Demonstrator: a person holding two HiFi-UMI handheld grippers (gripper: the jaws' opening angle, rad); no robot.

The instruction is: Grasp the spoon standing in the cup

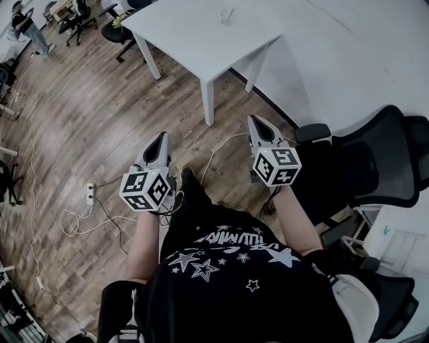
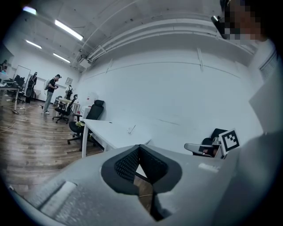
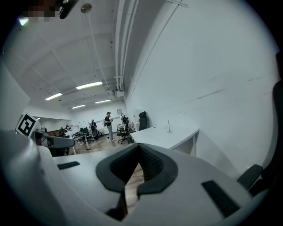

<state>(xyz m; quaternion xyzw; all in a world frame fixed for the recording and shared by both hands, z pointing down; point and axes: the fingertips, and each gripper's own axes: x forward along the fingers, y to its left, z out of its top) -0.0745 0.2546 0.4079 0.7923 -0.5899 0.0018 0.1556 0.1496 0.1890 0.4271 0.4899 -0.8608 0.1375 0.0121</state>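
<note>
Hanging low in front of the person, the right gripper (image 1: 258, 124) is clenched with nothing between its jaws, and the left gripper (image 1: 159, 141) beside it looks clamped empty too. Both noses aim forward over the wooden floor (image 1: 100, 100). Far ahead stands the white counter (image 1: 188, 30), and towards its far edge the clear cup (image 1: 226, 17) with the spoon (image 3: 168, 126) standing near upright, handle up. It's well apart from both grippers and a touch left of the right one, which is nearer. I'd say that one must open and reach far forward.
</note>
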